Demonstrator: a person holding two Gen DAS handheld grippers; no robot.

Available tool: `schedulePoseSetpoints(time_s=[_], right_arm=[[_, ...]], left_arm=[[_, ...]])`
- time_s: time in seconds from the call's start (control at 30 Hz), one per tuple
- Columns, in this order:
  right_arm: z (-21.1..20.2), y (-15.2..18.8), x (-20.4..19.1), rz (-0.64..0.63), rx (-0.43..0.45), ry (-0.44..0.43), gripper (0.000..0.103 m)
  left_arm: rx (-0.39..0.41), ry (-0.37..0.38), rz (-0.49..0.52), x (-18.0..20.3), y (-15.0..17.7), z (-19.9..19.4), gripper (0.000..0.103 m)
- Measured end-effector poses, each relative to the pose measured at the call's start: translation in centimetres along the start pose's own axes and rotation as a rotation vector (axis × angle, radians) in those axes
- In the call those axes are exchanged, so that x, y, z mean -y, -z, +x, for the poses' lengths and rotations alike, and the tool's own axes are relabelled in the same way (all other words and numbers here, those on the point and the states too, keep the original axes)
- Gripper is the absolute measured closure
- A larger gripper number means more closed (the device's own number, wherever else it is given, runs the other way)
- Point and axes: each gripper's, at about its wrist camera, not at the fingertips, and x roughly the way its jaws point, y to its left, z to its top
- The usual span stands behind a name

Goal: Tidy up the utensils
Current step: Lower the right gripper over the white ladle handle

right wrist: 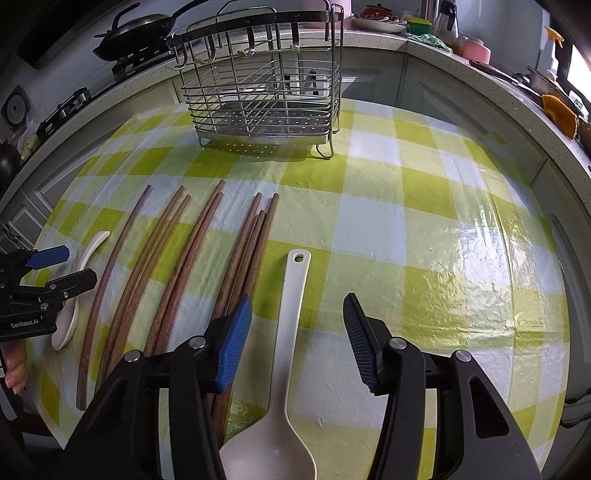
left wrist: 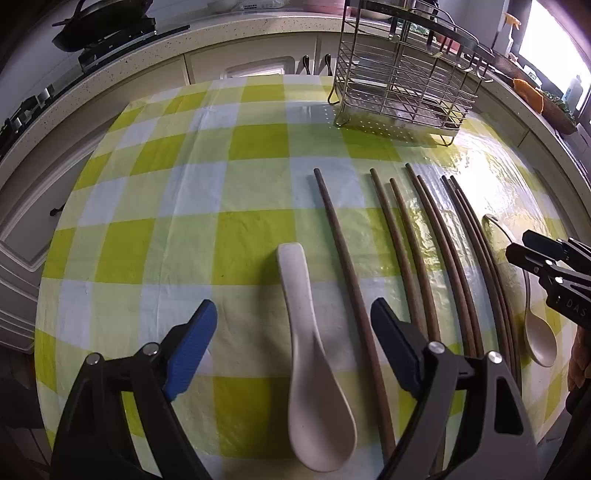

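A white soup spoon (left wrist: 314,350) lies on the green-checked tablecloth between the fingers of my left gripper (left wrist: 293,310). The jaws stand apart on either side of it, with a gap to each pad. Several brown chopsticks (left wrist: 424,240) lie side by side to its right. In the right wrist view a beige long-handled spoon (right wrist: 291,314) lies between the fingers of my right gripper (right wrist: 297,299), which is open and clear of it. The chopsticks (right wrist: 177,266) are to its left. Further left are the white spoon (right wrist: 70,321) and my left gripper (right wrist: 79,264). My right gripper (left wrist: 517,243) hovers over the beige spoon (left wrist: 539,339).
A wire utensil rack (left wrist: 402,74) (right wrist: 262,92) stands at the table's far side. Behind it runs a speckled counter (left wrist: 258,26) with a frying pan (right wrist: 136,26) on a stove. The tablecloth (right wrist: 424,221) is bare to the right of the beige spoon.
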Motion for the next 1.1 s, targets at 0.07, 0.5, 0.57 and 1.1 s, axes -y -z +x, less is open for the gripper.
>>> schedulePoseSetpoints(time_s=[0.07, 0.5, 0.57, 1.1], right_arm=[[0.1, 0.0, 0.0, 0.003, 0.002, -0.005, 0.059], [1.1, 0.6, -0.1, 0.024, -0.010, -0.024, 0.082], [1.0, 0.7, -0.1, 0.032, -0.003, -0.021, 0.082], [0.8, 1.6, -0.4, 0.039, 0.069, 0.009, 0.082]], left_arm=[[0.015, 0.000, -0.005, 0.0, -0.1, 0.1, 0.030], [0.061, -0.011, -0.001, -0.2, 0.3, 0.4, 0.068], [0.070, -0.017, 0.000, -0.1, 0.4, 0.4, 0.068], [0.174, -0.010, -0.029, -0.2, 1.0, 0.4, 0.065]])
